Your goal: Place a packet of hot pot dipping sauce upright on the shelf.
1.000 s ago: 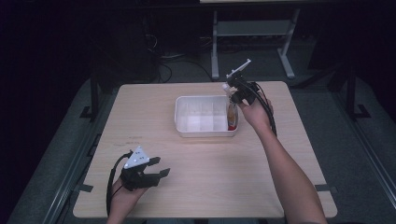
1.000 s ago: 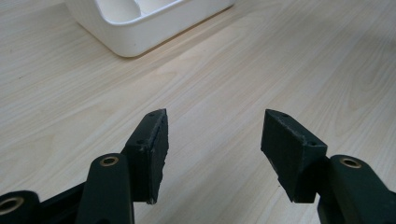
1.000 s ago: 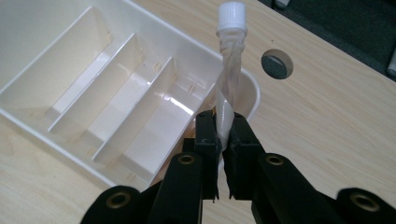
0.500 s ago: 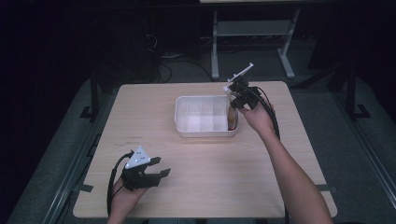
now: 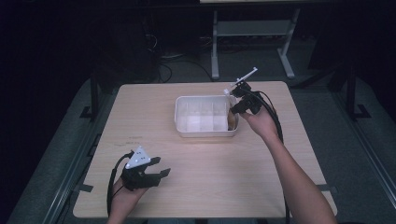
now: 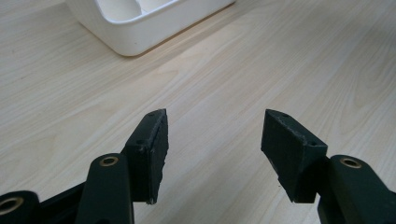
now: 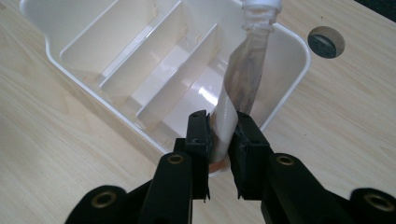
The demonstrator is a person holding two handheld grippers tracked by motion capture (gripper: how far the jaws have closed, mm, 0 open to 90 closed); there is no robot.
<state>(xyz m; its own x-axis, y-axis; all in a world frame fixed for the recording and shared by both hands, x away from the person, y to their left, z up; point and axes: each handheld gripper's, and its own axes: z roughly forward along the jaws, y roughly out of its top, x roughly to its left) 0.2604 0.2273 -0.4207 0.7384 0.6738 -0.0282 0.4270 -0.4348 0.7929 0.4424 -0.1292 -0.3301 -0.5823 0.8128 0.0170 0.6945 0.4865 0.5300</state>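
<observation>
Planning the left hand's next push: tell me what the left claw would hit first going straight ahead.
Probably nothing soon: bare table lies ahead of the open left claw. The white bin sits off to its left, likely missed, though depth is unclear.

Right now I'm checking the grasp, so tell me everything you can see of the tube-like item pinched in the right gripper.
The soft squeeze tube looks translucent with a brownish tint, a white flat crimped end and a white cap. The right gripper is shut on its flat end. It slants cap-first into the end compartment of the white divided plastic tray, by the tray's wall.
</observation>
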